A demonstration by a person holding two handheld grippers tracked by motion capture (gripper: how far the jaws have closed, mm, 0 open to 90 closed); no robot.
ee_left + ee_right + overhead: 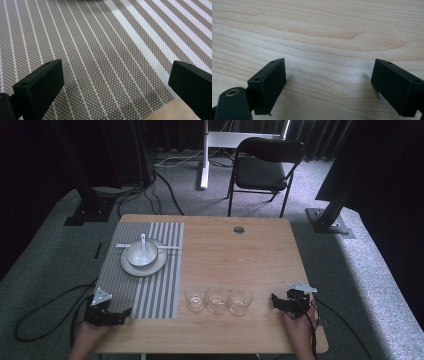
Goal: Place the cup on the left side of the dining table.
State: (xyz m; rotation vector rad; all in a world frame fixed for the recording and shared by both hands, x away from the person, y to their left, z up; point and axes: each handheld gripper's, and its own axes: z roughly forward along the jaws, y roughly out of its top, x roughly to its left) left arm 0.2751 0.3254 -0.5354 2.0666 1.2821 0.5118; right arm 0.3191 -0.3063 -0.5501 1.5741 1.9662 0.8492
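Note:
A striped grey placemat (152, 285) lies on the left half of the wooden table (235, 255). On it stands a white plate (131, 268) with a white bowl (141, 254) and a white spoon (144, 244) in the bowl. Three clear glasses (195, 298) (217, 299) (240, 300) stand in a row near the front middle. My left gripper (116, 315) rests at the mat's front left corner, open, with the mat (105, 57) between its jaws. My right gripper (281, 301) sits on bare wood (322, 37) right of the glasses, open and empty.
A round cable hole (239, 229) is near the table's back edge. A black folding chair (265, 165) and a white stand (205, 155) are behind the table. Black frame posts (332, 185) stand on the carpet at both sides. Cables (45, 315) trail on the floor.

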